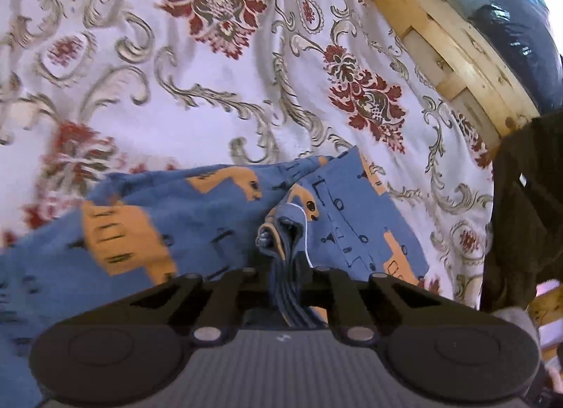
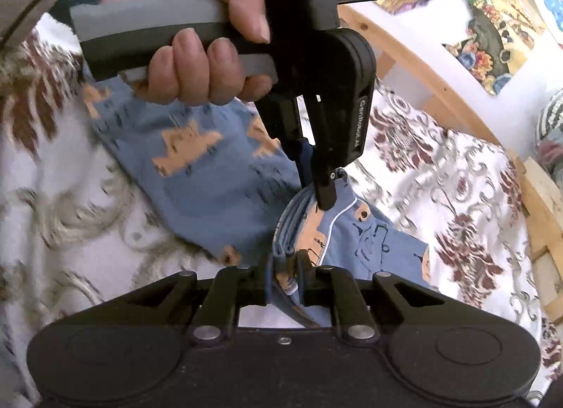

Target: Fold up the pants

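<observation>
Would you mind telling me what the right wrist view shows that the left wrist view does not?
Only the right wrist view shows the left gripper from outside, the hand around its handle, and colourful wall pictures. Only the left wrist view shows plastic-wrapped bundles beyond the wooden frame. Both show blue patterned pants pinched over a floral bedspread.

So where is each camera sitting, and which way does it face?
Left wrist: on the left gripper, looking forward and down at the blue pants on the floral bedspread; only its own gripper shows.
Right wrist: on the right gripper, facing the left gripper and the hand holding it.
Shared: both show the pants, each gripper shut on them, and the bedspread.
</observation>
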The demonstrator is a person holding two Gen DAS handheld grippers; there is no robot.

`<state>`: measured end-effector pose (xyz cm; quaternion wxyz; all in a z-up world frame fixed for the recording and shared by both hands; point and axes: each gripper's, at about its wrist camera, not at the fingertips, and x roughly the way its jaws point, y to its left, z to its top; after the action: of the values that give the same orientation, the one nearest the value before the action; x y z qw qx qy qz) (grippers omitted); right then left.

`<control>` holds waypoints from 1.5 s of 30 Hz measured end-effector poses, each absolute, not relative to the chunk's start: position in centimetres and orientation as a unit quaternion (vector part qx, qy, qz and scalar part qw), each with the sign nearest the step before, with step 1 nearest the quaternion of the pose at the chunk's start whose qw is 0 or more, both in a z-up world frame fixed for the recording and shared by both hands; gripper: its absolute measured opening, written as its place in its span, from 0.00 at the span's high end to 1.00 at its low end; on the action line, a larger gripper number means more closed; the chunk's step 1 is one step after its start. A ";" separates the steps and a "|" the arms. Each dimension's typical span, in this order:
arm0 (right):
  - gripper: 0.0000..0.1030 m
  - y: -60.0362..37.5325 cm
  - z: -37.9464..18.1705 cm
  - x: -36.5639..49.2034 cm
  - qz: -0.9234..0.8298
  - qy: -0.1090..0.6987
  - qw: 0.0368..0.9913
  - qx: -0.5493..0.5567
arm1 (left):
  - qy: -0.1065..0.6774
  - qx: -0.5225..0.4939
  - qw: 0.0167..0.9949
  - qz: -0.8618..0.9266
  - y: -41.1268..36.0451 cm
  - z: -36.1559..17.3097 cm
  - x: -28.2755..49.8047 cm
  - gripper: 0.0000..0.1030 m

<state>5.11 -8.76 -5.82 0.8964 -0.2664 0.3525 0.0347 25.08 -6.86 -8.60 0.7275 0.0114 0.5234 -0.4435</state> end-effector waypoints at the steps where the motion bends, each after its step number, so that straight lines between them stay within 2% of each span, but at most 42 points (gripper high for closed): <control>1: 0.87 -8.4 -5.7 5.2 0.041 0.350 0.897 -0.265 | 0.520 0.017 0.731 -0.442 -6.3 -8.3 25.1 0.89; 5: 0.90 -6.3 -5.6 5.7 0.071 0.346 0.898 -0.263 | 0.515 0.034 0.743 -0.426 -3.9 -7.7 25.8 0.89; 19: 0.90 -2.4 -6.3 7.0 0.110 0.349 0.890 -0.272 | 0.536 0.005 0.742 -0.403 -0.7 -9.6 27.4 0.89; 22: 0.90 -2.7 -6.3 6.8 0.106 0.352 0.890 -0.268 | 0.545 0.007 0.737 -0.400 -0.7 -10.0 27.6 0.85; 25: 0.83 -3.6 -5.6 6.4 0.100 0.344 0.898 -0.254 | 0.567 -0.015 0.721 -0.398 -0.2 -10.4 28.2 0.82; 29: 0.77 -5.1 -4.6 6.1 0.082 0.348 0.906 -0.227 | 0.584 -0.043 0.705 -0.399 0.6 -10.7 28.5 0.72; 32: 0.72 -5.2 -5.5 6.1 0.057 0.356 0.896 -0.258 | 0.603 -0.051 0.689 -0.399 0.6 -11.1 28.3 0.66; 34: 0.70 -4.6 -6.2 5.9 0.045 0.341 0.886 -0.310 | 0.608 -0.049 0.688 -0.393 0.4 -11.3 28.1 0.66; 38: 0.55 -3.5 -7.5 6.1 0.070 0.332 0.869 -0.359 | 0.625 -0.053 0.685 -0.370 0.1 -11.1 28.1 0.74; 41: 0.55 -2.7 -8.4 6.2 0.086 0.319 0.859 -0.391 | 0.638 -0.057 0.681 -0.354 0.0 -11.1 28.0 0.77; 43: 0.60 -2.7 -8.8 6.7 0.087 0.318 0.857 -0.396 | 0.638 -0.050 0.684 -0.352 -0.2 -11.0 27.9 0.77; 45: 0.78 -2.7 -9.0 7.0 0.089 0.316 0.857 -0.397 | 0.639 -0.046 0.684 -0.349 -0.2 -10.9 27.9 0.78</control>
<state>6.96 -2.66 -9.02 0.8571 -0.3972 0.3157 0.0889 27.89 -0.24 -10.92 0.6838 -0.0464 0.6392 -0.3490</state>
